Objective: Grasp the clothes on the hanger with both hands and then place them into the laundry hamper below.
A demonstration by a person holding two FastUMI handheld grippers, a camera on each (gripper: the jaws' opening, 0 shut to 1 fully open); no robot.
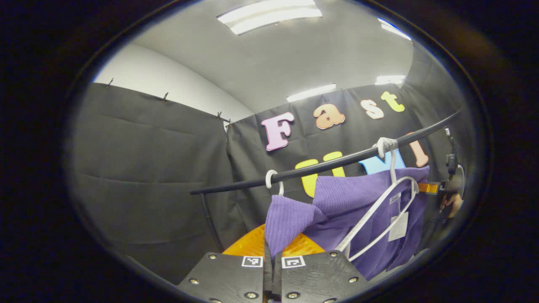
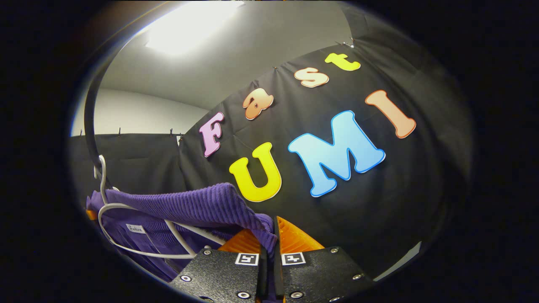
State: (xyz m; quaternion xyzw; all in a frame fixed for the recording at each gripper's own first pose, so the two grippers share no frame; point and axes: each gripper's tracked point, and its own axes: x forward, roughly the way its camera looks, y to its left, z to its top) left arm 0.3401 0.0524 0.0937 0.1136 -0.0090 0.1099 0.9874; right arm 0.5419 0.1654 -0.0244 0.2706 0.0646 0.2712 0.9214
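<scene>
A purple ribbed knit garment (image 1: pixel 362 206) hangs over a white wire hanger (image 1: pixel 379 214) on a black rail (image 1: pixel 328 164). In the left gripper view my left gripper (image 1: pixel 272 252) is shut on one purple corner (image 1: pixel 288 223), pulled toward the camera. Far off at the right of that view, the other gripper (image 1: pixel 438 187) and a hand (image 1: pixel 452 202) are at the garment's opposite end. In the right gripper view my right gripper (image 2: pixel 273 248) is shut on the garment's near edge (image 2: pixel 202 206), and the same hanger (image 2: pixel 139 235) sits lower left under the rail (image 2: pixel 88 126).
A second white hanger hook (image 1: pixel 271 179) sits on the rail to the left. A black upright post (image 1: pixel 210 223) carries the rail's left end. Black cloth walls close in behind and at both sides; ceiling lights glow above.
</scene>
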